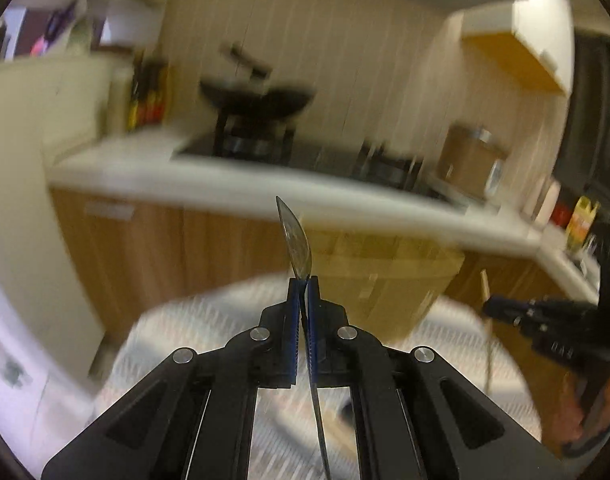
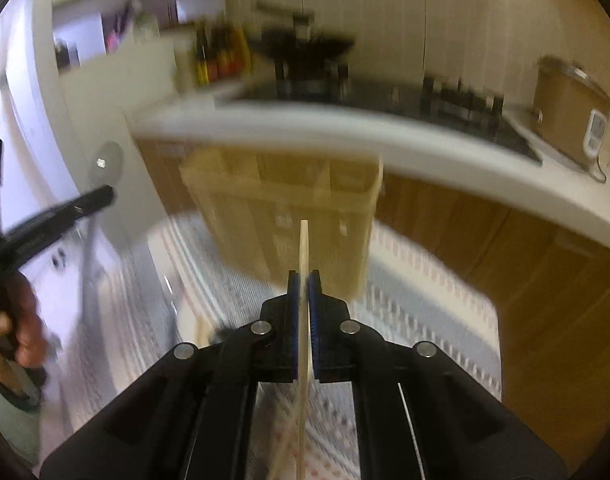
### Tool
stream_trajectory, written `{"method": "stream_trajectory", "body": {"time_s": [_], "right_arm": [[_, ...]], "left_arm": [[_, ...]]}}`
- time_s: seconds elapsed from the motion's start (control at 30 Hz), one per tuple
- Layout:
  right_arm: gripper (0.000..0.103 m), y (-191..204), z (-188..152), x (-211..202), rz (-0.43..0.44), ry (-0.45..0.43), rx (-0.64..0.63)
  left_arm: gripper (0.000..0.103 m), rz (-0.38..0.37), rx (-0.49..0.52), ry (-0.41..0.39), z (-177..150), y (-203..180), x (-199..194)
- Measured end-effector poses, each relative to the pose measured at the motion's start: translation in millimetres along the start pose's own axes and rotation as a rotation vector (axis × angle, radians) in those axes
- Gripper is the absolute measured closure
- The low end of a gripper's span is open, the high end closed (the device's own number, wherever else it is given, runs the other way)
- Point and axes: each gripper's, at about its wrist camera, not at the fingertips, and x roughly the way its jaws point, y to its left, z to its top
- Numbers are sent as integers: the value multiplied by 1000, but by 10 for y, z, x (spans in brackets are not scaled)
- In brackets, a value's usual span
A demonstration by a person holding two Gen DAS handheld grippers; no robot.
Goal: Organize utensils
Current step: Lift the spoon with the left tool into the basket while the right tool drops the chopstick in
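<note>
- The left gripper (image 1: pixel 303 280) is closed on a metal spoon (image 1: pixel 295 236); the bowl stands edge-on above the blue pads and the handle runs back down between the gripper's arms.
- The right gripper (image 2: pixel 303 274) is clamped on a pale wooden stick (image 2: pixel 303 248), most likely a chopstick or a thin wooden handle; its tip pokes up past the pads.
- A translucent yellowish organizer bin (image 2: pixel 281 216) with inner dividers sits ahead on the patterned cloth (image 2: pixel 425 292) that covers the desk, just beyond both grippers.
- Each gripper shows at the edge of the other's view, so the two are held side by side, well above the cloth.
- Both views are motion-blurred, so which compartment each utensil is heading for cannot be told.
- The step in hand appears to be the carry: both utensils are lifted and being brought toward the bin, neither yet inside.
- The next move likely calls for tipping each utensil upright over a compartment, lowering it past the rim and only then opening the gripper, one side at a time to avoid a clash.
- The thin stick may pivot in the pads if it strikes a divider.
</note>
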Motion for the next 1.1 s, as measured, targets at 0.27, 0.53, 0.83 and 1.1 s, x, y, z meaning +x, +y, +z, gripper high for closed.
{"method": "stream_trajectory", "body": {"time_s": [0.27, 0.53, 0.83, 1.1], "right_arm": [[100, -191, 631, -179, -7, -220, 76], [100, -505, 1193, -194, -11, -356, 165], [100, -622, 1124, 273, -70, -392, 158], [100, -546, 822, 599, -55, -351, 123]], "left_arm": [[102, -2, 31, -189, 545, -236, 329], [102, -39, 45, -238, 739, -244, 650], [101, 35, 42, -295, 626, -159, 1009], [101, 106, 78, -300, 396, -191, 1141]]}}
